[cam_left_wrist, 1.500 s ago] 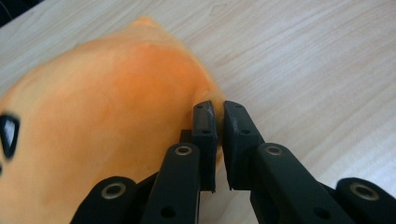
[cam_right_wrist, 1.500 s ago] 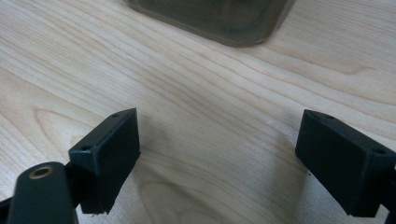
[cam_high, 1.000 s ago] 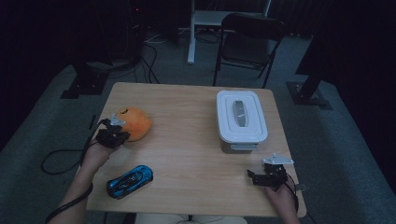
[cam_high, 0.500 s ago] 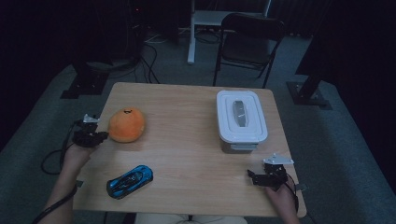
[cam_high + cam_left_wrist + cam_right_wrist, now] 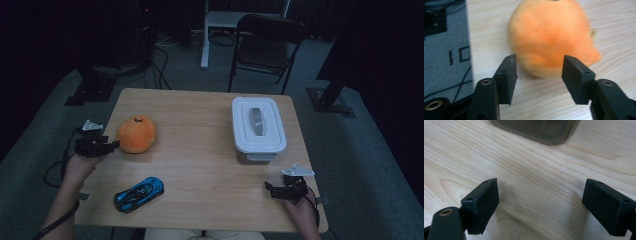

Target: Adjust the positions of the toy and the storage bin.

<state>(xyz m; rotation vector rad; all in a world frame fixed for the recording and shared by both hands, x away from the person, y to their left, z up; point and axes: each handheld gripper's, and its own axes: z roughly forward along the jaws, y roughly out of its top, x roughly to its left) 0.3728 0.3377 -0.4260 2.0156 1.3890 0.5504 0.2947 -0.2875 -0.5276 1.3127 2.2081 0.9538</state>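
At the near edge of the wooden table [image 5: 200,150], on the person's right, the right gripper [image 5: 274,189] rests low over the wood, nearer to the person than the white lidded box [image 5: 259,129] and just past that box's near right corner. Its jaws stand spread wide with only bare tabletop between them; in the right gripper view the dark lower wall of the box [image 5: 536,130] crosses the top of the picture, apart from both jaws.

On the near left, well apart from the box, a blue toy car [image 5: 139,194] lies on the table, pointing roughly toward the box.

Farther in, at the table's left edge, the left gripper [image 5: 113,144] points toward the box's side of the table, straight at the orange plush fruit [image 5: 136,134]. Its jaws have just been opening and now stand partly spread. In the left gripper view the plush fruit [image 5: 549,37] sits just beyond the jaw tips, its lower bulge showing in the gap between them; the plush is blurred there, so it looks free of both pads, though a light touch cannot be ruled out. The fruit rests on the wood, level with the box and well to its left.

Beyond the table, behind the box, a dark folding chair [image 5: 267,42] stands on the grey floor
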